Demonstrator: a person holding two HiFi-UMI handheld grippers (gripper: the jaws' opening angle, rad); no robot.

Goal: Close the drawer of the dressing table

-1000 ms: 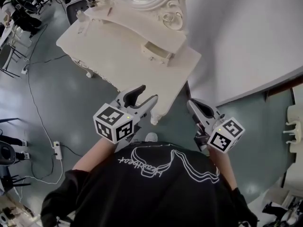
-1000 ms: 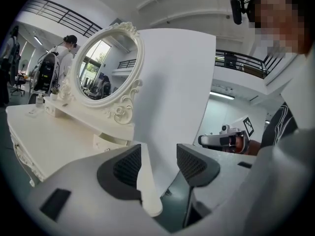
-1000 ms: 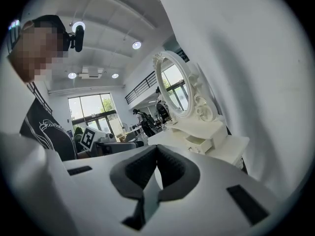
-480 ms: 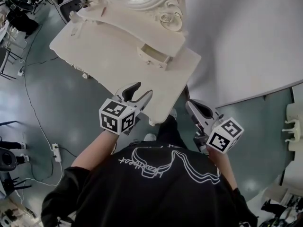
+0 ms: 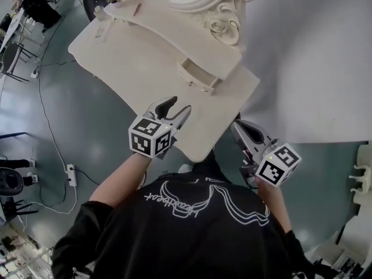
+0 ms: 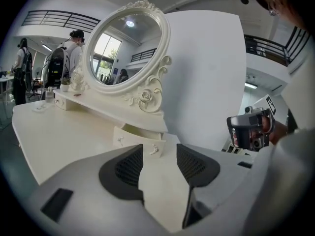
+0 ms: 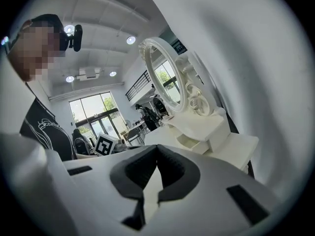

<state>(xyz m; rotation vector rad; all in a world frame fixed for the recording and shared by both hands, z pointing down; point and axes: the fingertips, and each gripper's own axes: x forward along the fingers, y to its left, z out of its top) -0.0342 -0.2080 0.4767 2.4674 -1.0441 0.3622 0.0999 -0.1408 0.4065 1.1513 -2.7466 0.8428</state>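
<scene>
Drawer point(image 5: 200, 77) of the dressing table point(image 5: 125, 54) stands pulled out from the raised shelf beneath the mirror point(image 5: 203, 2), ahead of the left tongs point(image 5: 179, 104) and slightly to their right, untouched. Change noted: a second ago the left tongs were at the near edge of the worktop point(image 5: 200, 129); they are now over it and nearer the drawer front, jaws apart with nothing between them. The right tongs point(image 5: 235, 127) keep their station off the worktop's near right corner, close to the person's body, jaws closed on nothing; the drawer lies well ahead of them and to their left. Assessment: approach is under way, the left tongs appear to be the working tool, and the closing push is not yet begun. Writing: a white script graphic on the black shirt point(image 5: 192, 237) is not legible; the marker cubes point(image 5: 148, 142) carry black-and-white square patterns only; no brand or label is readable on the furniture.
</scene>
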